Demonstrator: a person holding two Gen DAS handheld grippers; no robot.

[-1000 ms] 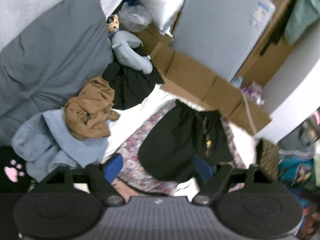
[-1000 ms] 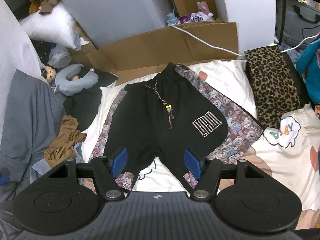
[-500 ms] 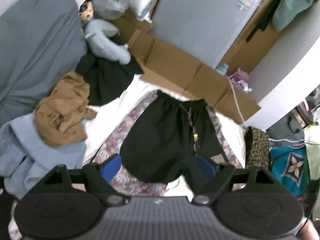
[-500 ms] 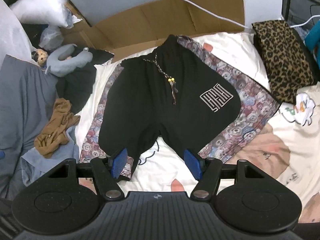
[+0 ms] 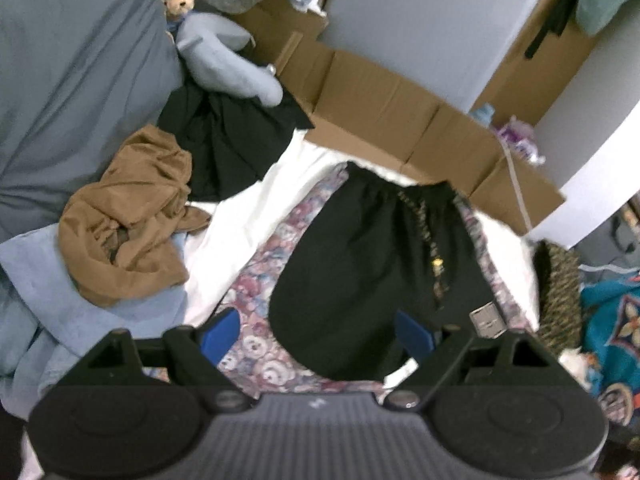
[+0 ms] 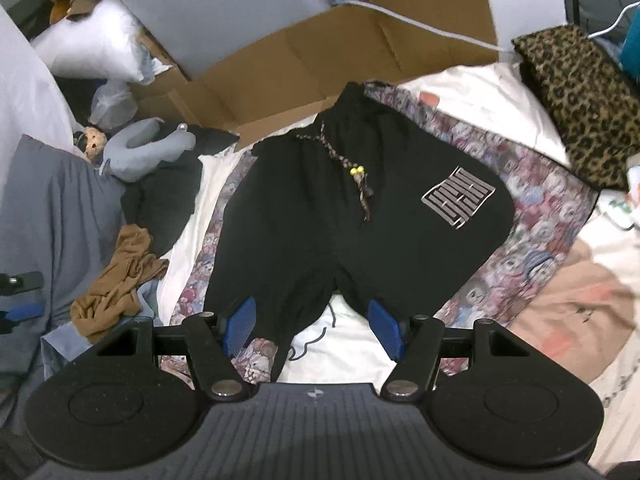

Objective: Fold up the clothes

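Black shorts with a braided drawstring and a grey maze-like logo lie flat on a bear-patterned cloth on the bed. In the left wrist view the shorts appear from their left side. My left gripper hovers open above the hem of the left leg, nothing between its blue pads. My right gripper hangs open over the crotch and leg hems, also holding nothing. At the left edge of the right wrist view, part of the left gripper shows.
A brown garment lies crumpled on light blue clothes at the left, beside a black garment and a grey plush toy. Flattened cardboard lines the far side. A leopard-print item sits at the right.
Both grippers have come down closer to the shorts, which now look larger in both views. The left one has also shifted, bringing the shorts toward the middle. Jaw openings are unchanged.
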